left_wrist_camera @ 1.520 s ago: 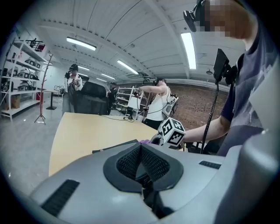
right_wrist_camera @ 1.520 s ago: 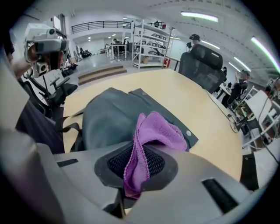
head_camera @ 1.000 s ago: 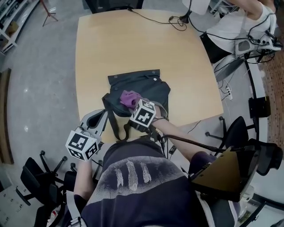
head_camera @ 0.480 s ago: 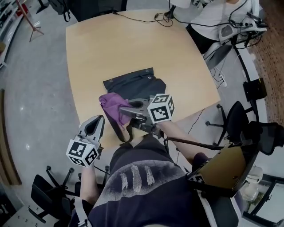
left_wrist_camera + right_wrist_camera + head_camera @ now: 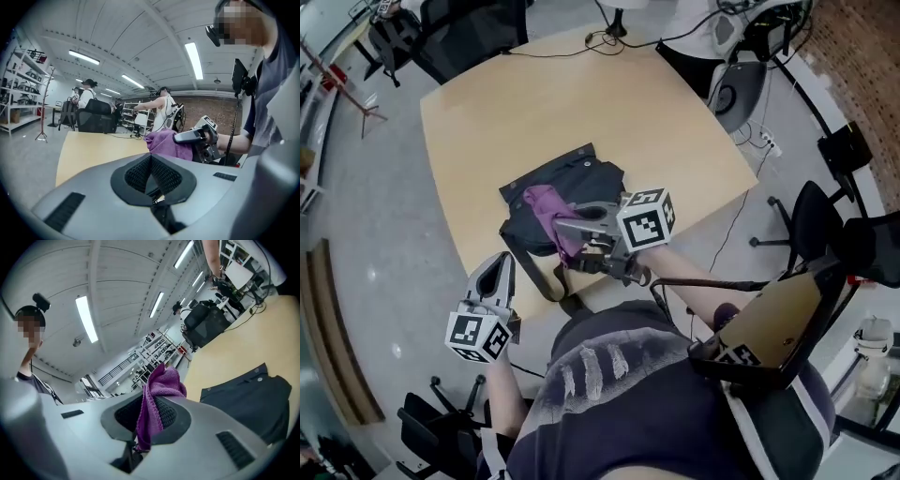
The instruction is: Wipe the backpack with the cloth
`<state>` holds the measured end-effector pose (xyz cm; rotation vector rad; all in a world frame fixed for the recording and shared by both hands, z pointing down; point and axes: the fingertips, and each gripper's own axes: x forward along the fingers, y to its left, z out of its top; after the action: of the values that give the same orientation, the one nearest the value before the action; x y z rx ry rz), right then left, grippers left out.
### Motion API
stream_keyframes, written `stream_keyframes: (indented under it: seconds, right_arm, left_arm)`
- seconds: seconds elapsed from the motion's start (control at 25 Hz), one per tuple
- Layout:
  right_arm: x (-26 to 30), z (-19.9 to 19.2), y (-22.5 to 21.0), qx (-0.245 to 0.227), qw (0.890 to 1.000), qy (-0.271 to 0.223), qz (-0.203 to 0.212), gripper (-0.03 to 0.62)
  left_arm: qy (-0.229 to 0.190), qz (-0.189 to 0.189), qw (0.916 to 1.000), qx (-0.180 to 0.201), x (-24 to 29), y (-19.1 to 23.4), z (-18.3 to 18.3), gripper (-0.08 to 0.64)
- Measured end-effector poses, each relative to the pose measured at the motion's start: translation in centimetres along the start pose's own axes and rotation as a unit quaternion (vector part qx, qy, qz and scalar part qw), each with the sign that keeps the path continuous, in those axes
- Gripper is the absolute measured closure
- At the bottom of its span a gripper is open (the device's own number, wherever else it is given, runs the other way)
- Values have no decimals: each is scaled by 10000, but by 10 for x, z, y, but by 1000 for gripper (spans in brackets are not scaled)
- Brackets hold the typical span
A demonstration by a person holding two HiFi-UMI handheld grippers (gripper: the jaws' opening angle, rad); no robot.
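The dark backpack (image 5: 581, 183) lies flat near the table's front edge, its strap (image 5: 539, 279) hanging over that edge. My right gripper (image 5: 559, 225) is shut on the purple cloth (image 5: 544, 208), which drapes over the backpack's left part. In the right gripper view the cloth (image 5: 157, 397) is pinched between the jaws of the right gripper (image 5: 154, 406), with the backpack (image 5: 253, 399) to the right. My left gripper (image 5: 504, 259) hangs off the table's front left, shut with nothing in it. The left gripper view shows the cloth (image 5: 166, 140) and the right gripper (image 5: 194, 137) ahead of the left gripper (image 5: 151, 158).
The wooden table (image 5: 534, 112) stretches beyond the backpack, with cables (image 5: 609, 33) at its far edge. Office chairs (image 5: 830, 211) stand to the right and a black chair (image 5: 464, 37) at the far left. Other people (image 5: 161, 110) stand in the background.
My right gripper has carried the cloth leftward across the backpack to its left part. The left gripper has stayed low off the table's front left. The head view has shifted.
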<state>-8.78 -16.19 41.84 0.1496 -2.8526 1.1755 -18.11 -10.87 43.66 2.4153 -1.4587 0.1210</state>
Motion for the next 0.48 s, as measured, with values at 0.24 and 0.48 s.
stream_keyframes:
  seconds: [0.24,0.48]
  right_arm:
    - [-63,-23,26,366,9967,255,674,561]
    - [-138,-54,33,493,9930,501,953,561]
  left_arm:
    - [68,393,9991,-121,2,-82,-17,554]
    - [124,671,9976,-72,15,-176,-33,554]
